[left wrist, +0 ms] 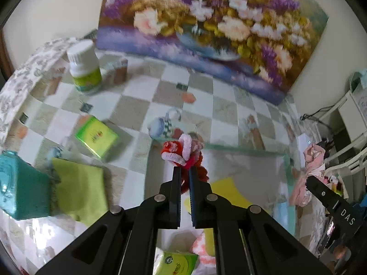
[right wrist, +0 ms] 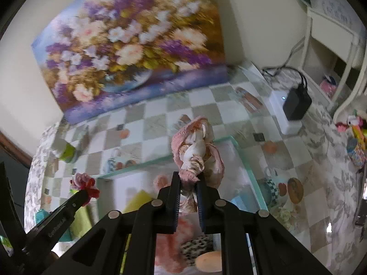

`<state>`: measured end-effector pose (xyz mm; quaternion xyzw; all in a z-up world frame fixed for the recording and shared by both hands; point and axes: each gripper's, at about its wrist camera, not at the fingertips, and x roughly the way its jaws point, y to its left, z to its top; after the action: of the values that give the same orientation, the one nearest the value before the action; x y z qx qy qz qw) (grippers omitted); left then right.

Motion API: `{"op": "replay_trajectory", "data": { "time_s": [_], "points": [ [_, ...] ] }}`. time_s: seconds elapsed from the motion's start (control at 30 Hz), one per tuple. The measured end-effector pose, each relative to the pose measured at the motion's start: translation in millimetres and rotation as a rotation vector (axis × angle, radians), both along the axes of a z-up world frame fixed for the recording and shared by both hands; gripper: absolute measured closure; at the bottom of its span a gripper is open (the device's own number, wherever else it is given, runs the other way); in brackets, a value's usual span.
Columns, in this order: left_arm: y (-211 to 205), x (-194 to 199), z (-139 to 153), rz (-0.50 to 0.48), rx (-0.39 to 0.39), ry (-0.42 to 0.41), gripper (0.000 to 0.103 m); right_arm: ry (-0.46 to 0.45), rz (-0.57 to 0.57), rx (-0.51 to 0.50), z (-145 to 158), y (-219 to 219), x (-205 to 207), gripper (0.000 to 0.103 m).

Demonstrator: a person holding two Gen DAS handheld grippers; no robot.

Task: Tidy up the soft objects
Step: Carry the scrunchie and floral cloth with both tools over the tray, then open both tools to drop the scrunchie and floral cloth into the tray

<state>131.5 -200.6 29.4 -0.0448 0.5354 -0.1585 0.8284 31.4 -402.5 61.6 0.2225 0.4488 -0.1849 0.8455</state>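
Mid-task: the left gripper (left wrist: 183, 171) clenches a red-and-pink fuzzy chenille bundle (left wrist: 183, 150) at frame centre, the right gripper (right wrist: 189, 180) grips a pink frilled cloth (right wrist: 197, 151), both above the clear glass tray (right wrist: 240, 151) on the checkered counter (left wrist: 137, 100), neither deposited yet.

The large floral painting (left wrist: 206, 29) leaning on the wall is smearing with motion blur in both views, and the top edge is cutting it off toward twelve o'clock. In the left wrist view, the green printed carton (left wrist: 176, 262) at six o'clock is hiding partly behind the black gripper arms, its print staying unreadable. The teal box (left wrist: 20, 188) at nine o'clock is running into the lens rim. In the right wrist view, a spotted soft item (right wrist: 197, 247) at six o'clock is lying half hidden under the linkage, too blurred to identify.
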Motion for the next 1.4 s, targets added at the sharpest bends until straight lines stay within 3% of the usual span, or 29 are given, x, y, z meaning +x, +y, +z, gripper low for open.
{"op": "replay_trajectory", "data": {
  "time_s": [0.23,0.33,0.37,0.4,0.47,0.67,0.73,0.8,1.4],
  "points": [
    [-4,3,-29,-0.022,0.001,0.101,0.097,0.084,-0.027,0.064,-39,-13,6,0.085],
    [-4,1,-29,-0.025,0.007,0.12,0.09,0.101,-0.038,0.073,-44,-15,6,0.059],
    [-3,1,-29,-0.021,0.012,0.127,0.082,0.107,-0.039,0.065,-43,-15,5,0.046],
    [-2,1,-27,-0.017,0.012,0.131,0.076,0.108,-0.04,0.057,-42,-15,5,0.041],
    [1,1,-23,-0.003,0.014,0.13,0.046,0.111,-0.04,0.039,-40,-15,5,0.04],
    [11,3,-11,0.064,0.061,0.084,0.007,0.114,-0.046,-0.001,-34,-14,5,0.016],
    [15,4,-8,0.085,0.078,0.067,0.003,0.113,-0.044,-0.001,-32,-14,5,0.013],
    [19,5,-5,0.096,0.085,0.059,0.003,0.107,-0.042,0.0,-29,-13,5,0.0],
    [41,-4,29,0.131,0.073,-0.012,0.001,0.024,0.014,-0.065,25,15,6,0.0]
  ]
}}
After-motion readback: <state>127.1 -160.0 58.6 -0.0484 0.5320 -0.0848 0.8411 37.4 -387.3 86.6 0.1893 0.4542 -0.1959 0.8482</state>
